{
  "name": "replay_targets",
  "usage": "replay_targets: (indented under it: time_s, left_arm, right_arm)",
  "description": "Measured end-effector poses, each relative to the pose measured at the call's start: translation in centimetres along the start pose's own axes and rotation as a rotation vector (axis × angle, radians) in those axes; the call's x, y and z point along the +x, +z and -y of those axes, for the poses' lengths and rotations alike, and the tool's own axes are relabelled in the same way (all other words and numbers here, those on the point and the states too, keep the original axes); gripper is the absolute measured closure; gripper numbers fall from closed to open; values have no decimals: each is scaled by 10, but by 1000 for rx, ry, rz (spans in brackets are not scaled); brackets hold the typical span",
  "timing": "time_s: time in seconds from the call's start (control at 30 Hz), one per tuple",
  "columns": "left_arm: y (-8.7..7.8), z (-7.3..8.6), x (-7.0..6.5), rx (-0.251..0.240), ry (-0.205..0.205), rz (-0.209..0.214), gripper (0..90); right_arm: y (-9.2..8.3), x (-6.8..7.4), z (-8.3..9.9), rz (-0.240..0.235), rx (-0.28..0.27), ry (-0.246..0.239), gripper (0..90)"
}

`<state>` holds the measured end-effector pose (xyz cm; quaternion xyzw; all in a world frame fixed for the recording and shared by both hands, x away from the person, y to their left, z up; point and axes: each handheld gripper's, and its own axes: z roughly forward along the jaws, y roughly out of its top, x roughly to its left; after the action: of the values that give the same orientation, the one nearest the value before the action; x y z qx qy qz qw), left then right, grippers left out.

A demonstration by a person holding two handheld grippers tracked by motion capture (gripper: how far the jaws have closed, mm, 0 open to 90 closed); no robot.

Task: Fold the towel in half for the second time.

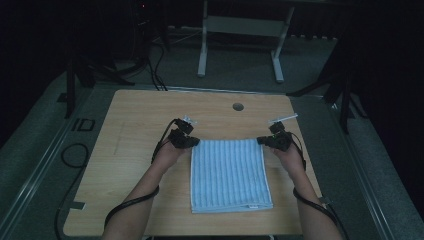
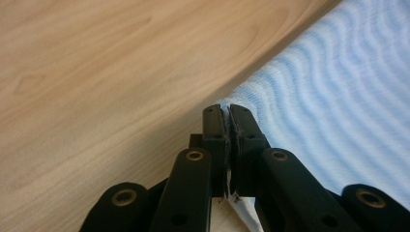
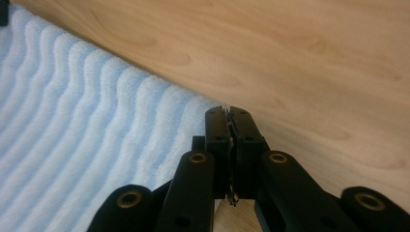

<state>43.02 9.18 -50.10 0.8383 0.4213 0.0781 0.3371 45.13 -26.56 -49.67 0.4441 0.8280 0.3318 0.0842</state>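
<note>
A light blue striped towel (image 1: 229,172) lies folded on the wooden counter (image 1: 135,170), near its middle and a little toward the person's side. Its far edge runs between the two grippers, and its near edge rests close to the counter's front edge.

The left gripper (image 1: 189,141) sits at the towel's far left corner. In the left gripper view its fingers (image 2: 214,129) are pressed together with a thin edge of the towel (image 2: 338,106) pinched between them, and the cloth spreads away to the right over the counter (image 2: 106,82).

The right gripper (image 1: 267,141) sits at the towel's far right corner. In the right gripper view its fingers (image 3: 246,130) are likewise closed tight on the towel's (image 3: 82,125) edge, a sliver of cloth showing in the seam between them, with bare counter (image 3: 314,63) beyond.

In the high view the far edge of the towel sags slightly between the two grips. The person's forearms come in from the bottom, one on each side of the towel, and a cable (image 1: 127,204) trails back from the left gripper along the arm. A small round hole (image 1: 238,106) lies in the counter beyond the towel.
</note>
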Motion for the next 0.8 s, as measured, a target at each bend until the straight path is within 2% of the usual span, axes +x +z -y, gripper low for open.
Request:
replay_targets:
  time_s: [0.03,0.07,0.13,0.17,0.23,0.4,0.5,0.67,0.8]
  left_arm:
    - [-4,-2,-1,-15,1,-12,861]
    - [-6,-3,0,-14,3,2,861]
    - [-12,-4,-3,-28,18,-24,861]
    - [-14,-5,-3,-29,18,-12,862]
    - [-22,-7,-6,-61,21,-8,861]
    - [-43,-6,-12,-113,43,36,861]
    - [-55,-2,-16,-141,58,47,861]
    - [-73,7,-29,-178,81,88,860]
    - [-85,18,-43,-203,106,136,860]
  right_arm:
    - [-2,0,-2,-9,-7,1,877]
    - [-6,1,-3,-7,-17,-2,878]
    - [-10,3,-5,-4,-24,-13,881]
    - [-12,5,-6,1,-32,-18,881]
    - [-18,8,-7,-1,-50,-34,881]
    - [-38,17,-8,-15,-91,-71,882]
    - [-54,23,-6,-28,-126,-98,882]
    - [-81,36,8,-47,-175,-149,883]
    - [-97,43,23,-66,-213,-164,882]
